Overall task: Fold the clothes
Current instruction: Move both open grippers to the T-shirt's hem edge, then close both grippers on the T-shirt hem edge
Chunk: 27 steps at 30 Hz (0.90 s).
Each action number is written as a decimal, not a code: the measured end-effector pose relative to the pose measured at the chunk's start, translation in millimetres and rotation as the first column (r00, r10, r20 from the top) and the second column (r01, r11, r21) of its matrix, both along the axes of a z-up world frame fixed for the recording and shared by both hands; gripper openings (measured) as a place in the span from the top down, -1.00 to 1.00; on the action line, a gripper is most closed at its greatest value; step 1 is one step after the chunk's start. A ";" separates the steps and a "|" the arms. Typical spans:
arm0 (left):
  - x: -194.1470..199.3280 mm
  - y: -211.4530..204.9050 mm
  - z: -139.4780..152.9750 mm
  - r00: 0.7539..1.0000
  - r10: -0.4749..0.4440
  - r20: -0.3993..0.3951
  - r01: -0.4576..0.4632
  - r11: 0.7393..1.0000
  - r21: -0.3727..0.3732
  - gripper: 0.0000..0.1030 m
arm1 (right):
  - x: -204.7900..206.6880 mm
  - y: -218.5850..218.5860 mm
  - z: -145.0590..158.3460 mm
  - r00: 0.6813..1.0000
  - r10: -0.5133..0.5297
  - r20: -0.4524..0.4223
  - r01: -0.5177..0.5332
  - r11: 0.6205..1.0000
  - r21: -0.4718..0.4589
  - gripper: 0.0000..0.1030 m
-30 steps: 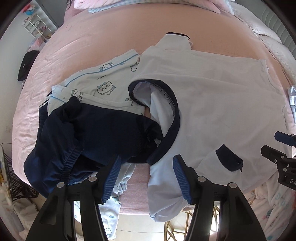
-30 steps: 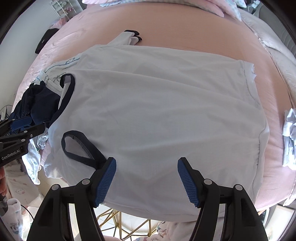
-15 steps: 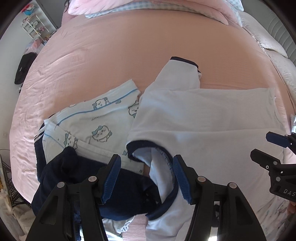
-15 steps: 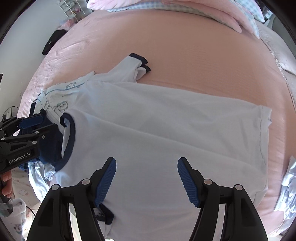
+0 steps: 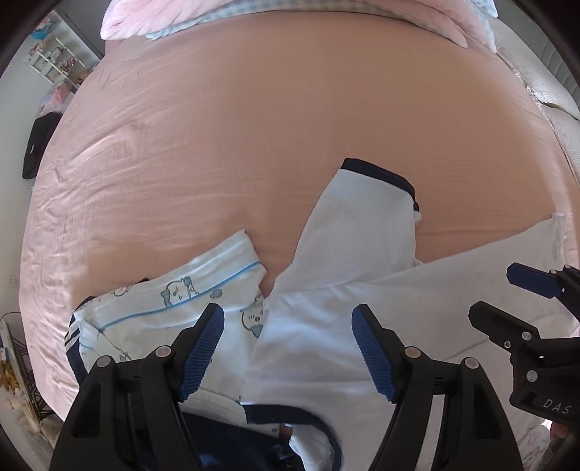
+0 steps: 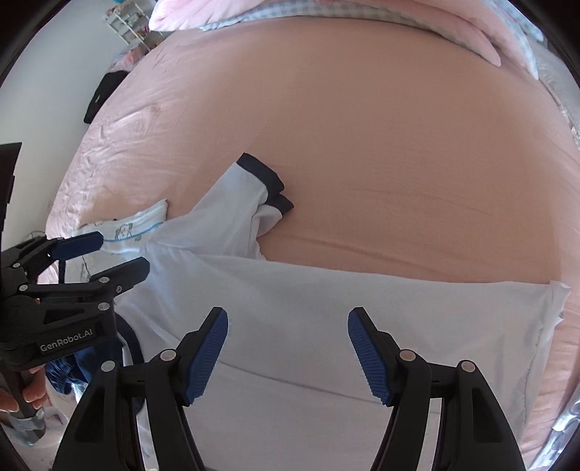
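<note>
White T-shirt flat on the pink bed

The left tool is opening above the T-shirt near its navy collar, with nothing between its pads. The right tool hangs open over the shirt's middle, holding nothing.

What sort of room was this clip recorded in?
Most likely a bedroom. The clothes lie on a wide bed with a pink sheet, pink pillows or bedding are piled along its far end, and a small cluttered shelf stands by the wall. A white T-shirt is spread on the bed.
</note>
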<state>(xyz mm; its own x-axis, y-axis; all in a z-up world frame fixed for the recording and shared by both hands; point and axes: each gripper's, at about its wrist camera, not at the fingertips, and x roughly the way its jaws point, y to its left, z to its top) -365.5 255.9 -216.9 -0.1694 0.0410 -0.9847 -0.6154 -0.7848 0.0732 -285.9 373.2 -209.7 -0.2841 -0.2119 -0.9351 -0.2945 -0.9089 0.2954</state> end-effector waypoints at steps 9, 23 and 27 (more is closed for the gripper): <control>-50.5 19.6 -40.3 0.987 0.103 0.124 -0.105 0.994 0.011 -0.39 | -28.6 44.3 -22.0 0.980 -0.199 0.010 0.197 0.960 -0.198 -0.33; -71.4 23.3 -74.7 0.940 0.198 0.277 -0.239 0.963 0.123 -0.39 | -53.1 61.4 -65.3 0.934 -0.337 0.114 0.351 0.821 -0.449 -0.38; -61.1 27.3 -70.4 0.965 0.157 0.211 -0.188 0.973 0.136 0.12 | -59.7 57.7 -68.8 0.933 -0.340 0.120 0.359 0.836 -0.416 -0.38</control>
